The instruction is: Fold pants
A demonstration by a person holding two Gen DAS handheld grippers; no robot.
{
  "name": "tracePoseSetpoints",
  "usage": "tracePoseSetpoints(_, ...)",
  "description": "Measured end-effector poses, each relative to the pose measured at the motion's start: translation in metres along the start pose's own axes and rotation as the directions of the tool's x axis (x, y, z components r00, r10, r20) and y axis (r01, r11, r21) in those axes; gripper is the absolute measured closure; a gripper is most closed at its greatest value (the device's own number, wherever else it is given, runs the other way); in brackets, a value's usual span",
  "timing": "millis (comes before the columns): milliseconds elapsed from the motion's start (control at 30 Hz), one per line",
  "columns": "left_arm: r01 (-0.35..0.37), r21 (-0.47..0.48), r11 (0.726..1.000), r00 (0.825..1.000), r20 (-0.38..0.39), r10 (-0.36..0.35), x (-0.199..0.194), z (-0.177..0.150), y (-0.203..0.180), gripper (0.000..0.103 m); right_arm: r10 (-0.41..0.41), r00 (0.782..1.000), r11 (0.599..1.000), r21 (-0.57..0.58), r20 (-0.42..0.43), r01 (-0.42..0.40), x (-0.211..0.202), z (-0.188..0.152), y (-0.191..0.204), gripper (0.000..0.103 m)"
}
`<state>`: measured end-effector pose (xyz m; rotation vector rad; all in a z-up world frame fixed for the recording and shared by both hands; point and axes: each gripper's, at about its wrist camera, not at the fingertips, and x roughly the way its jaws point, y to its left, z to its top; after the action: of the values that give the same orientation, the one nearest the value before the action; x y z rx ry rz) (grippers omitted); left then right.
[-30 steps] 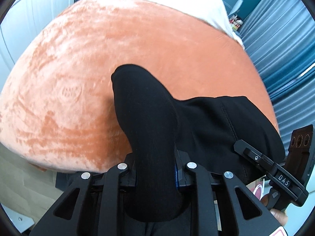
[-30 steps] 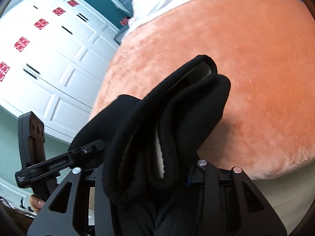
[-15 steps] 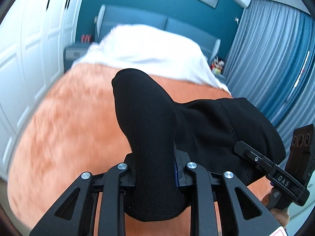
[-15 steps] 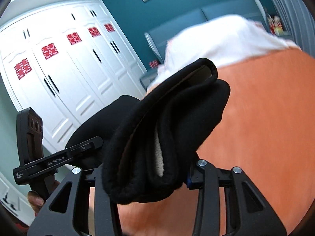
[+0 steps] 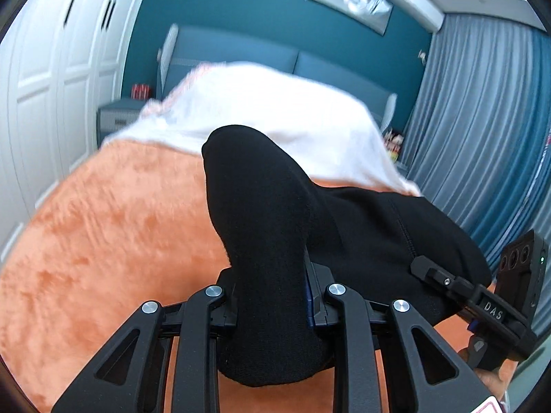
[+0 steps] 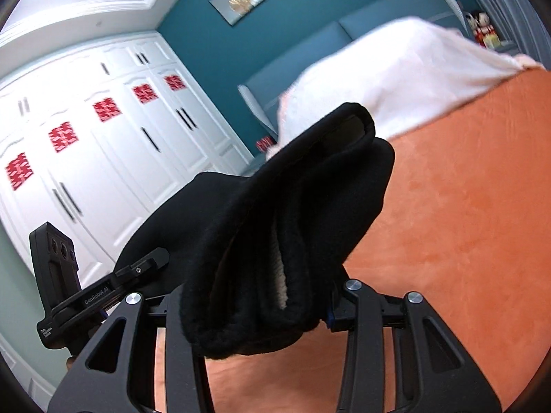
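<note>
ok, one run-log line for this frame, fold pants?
phase: carry | left gripper: shut on black fleece-lined pants | right gripper: shut on pants | below: orange plush blanket | pants lifted, not yet laid

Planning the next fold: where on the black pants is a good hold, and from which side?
By the bunched edges, as now: left claw is shut on one thick fold of the pants, right claw on another, each approached end-on.
</note>
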<state>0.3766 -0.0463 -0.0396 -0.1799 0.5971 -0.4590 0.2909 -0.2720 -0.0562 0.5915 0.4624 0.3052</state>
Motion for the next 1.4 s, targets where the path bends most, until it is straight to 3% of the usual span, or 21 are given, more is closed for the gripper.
tracePoseSetpoints(133, -0.004, -0.050, 0.999, 0.991, -0.133, -0.003, 0.061, -0.043, 0.028, 0.082, -0.037, 0.995, 0.996, 0.078, -0.096, 0.045, 0.040, -0.033, -0.061, 0.064)
tracePoseSetpoints(267, -0.057, -0.052, 0.997, 0.964, -0.262, 0.041, 0.106, -0.111, 0.050, 0.074, -0.097, 0.965, 0.976, 0.169, -0.242, 0.141, 0.073, -0.094, -0.123, 0.058)
tracePoseSetpoints(300, -0.076, -0.026, 0.997, 0.967, -0.247, 0.067, 0.106, -0.123, 0.051, 0.062, -0.107, 0.959, 0.971, 0.180, -0.262, 0.158, 0.076, -0.106, -0.134, 0.044)
tracePoseSetpoints(367, -0.123, 0.033, 0.992, 0.966, -0.224, 0.127, 0.098, -0.139, 0.054, 0.043, -0.059, 0.967, 0.974, 0.197, -0.247, 0.110, 0.070, -0.118, -0.145, 0.043)
tracePoseSetpoints(400, -0.135, 0.038, 0.990, 0.966, -0.219, 0.140, 0.092, -0.141, 0.060, 0.037, -0.051, 0.968, 0.972, 0.213, -0.244, 0.104, 0.062, -0.113, -0.146, 0.035)
tracePoseSetpoints(500, -0.139, 0.015, 0.990, 0.966, -0.217, 0.139, 0.056, -0.143, 0.087, 0.028, -0.100, 0.959, 0.948, 0.266, -0.265, 0.172, 0.036, -0.105, -0.155, 0.019)
tracePoseSetpoints(567, -0.188, -0.003, 0.982, 0.962, -0.202, 0.184, 0.023, -0.138, 0.112, 0.024, -0.175, 0.959, 0.920, 0.309, -0.223, 0.240, -0.003, -0.095, -0.163, 0.018)
tracePoseSetpoints(600, -0.225, -0.013, 0.974, 0.958, -0.184, 0.219, 0.009, -0.133, 0.118, 0.025, -0.224, 0.959, 0.912, 0.309, -0.172, 0.269, -0.025, -0.088, -0.162, 0.022)
tracePoseSetpoints(633, -0.266, -0.032, 0.963, 0.954, -0.150, 0.258, -0.008, -0.122, 0.126, 0.026, -0.250, 0.960, 0.919, 0.282, -0.128, 0.276, -0.040, -0.080, -0.155, 0.033)
tracePoseSetpoints(667, -0.283, -0.045, 0.958, 0.952, -0.132, 0.275, -0.014, -0.111, 0.128, 0.027, -0.276, 0.955, 0.938, 0.186, -0.106, 0.292, -0.049, -0.066, -0.137, 0.054)
tracePoseSetpoints(733, -0.289, -0.072, 0.954, 0.954, -0.108, 0.281, -0.018, -0.083, 0.123, 0.027, -0.373, 0.924, 0.928, -0.040, -0.081, 0.371, -0.042, -0.045, -0.087, 0.072)
tracePoseSetpoints(767, -0.268, -0.077, 0.960, 0.961, -0.090, 0.261, -0.015, -0.065, 0.112, 0.027, -0.377, 0.923, 0.924, -0.107, -0.076, 0.368, -0.032, -0.038, -0.067, 0.087)
tracePoseSetpoints(833, -0.271, -0.052, 0.961, 0.961, -0.074, 0.267, 0.002, -0.039, 0.087, 0.025, -0.377, 0.922, 0.910, -0.219, -0.083, 0.352, -0.004, -0.032, -0.035, 0.088)
tracePoseSetpoints(933, -0.323, 0.018, 0.946, 0.936, -0.141, 0.322, 0.058, -0.024, 0.054, 0.024, -0.390, 0.912, 0.875, -0.360, -0.131, 0.322, 0.059, -0.035, -0.002, 0.088)
tracePoseSetpoints(1033, -0.378, 0.082, 0.922, 0.889, -0.245, 0.386, 0.124, -0.039, 0.045, 0.024, -0.436, 0.873, 0.844, -0.435, -0.216, 0.314, 0.119, -0.049, -0.007, 0.089)
tracePoseSetpoints(1100, -0.435, 0.119, 0.892, 0.841, -0.300, 0.450, 0.157, -0.057, 0.056, 0.019, -0.504, 0.831, 0.816, -0.444, -0.236, 0.370, 0.145, -0.055, -0.036, 0.092)
tracePoseSetpoints(1133, -0.427, 0.103, 0.898, 0.842, -0.317, 0.437, 0.167, -0.063, 0.064, 0.017, -0.512, 0.818, 0.827, -0.406, -0.263, 0.388, 0.152, -0.056, -0.063, 0.096)
tracePoseSetpoints(1167, -0.410, 0.068, 0.910, 0.851, -0.331, 0.408, 0.175, -0.070, 0.075, 0.009, -0.490, 0.828, 0.850, -0.361, -0.273, 0.383, 0.154, -0.055, -0.080, 0.103)
tracePoseSetpoints(1200, -0.415, 0.034, 0.909, 0.855, -0.327, 0.402, 0.179, -0.076, 0.084, 0.005, -0.452, 0.850, 0.876, -0.315, -0.271, 0.365, 0.151, -0.053, -0.093, 0.103)
tracePoseSetpoints(1233, -0.398, 0.002, 0.917, 0.873, -0.308, 0.380, 0.179, -0.080, 0.091, 0.005, -0.398, 0.874, 0.909, -0.248, -0.279, 0.335, 0.147, -0.050, -0.106, 0.103)
tracePoseSetpoints(1400, -0.366, -0.021, 0.930, 0.895, -0.283, 0.345, 0.169, -0.074, 0.091, 0.005, -0.357, 0.894, 0.931, -0.185, -0.272, 0.315, 0.138, -0.046, -0.106, 0.103)
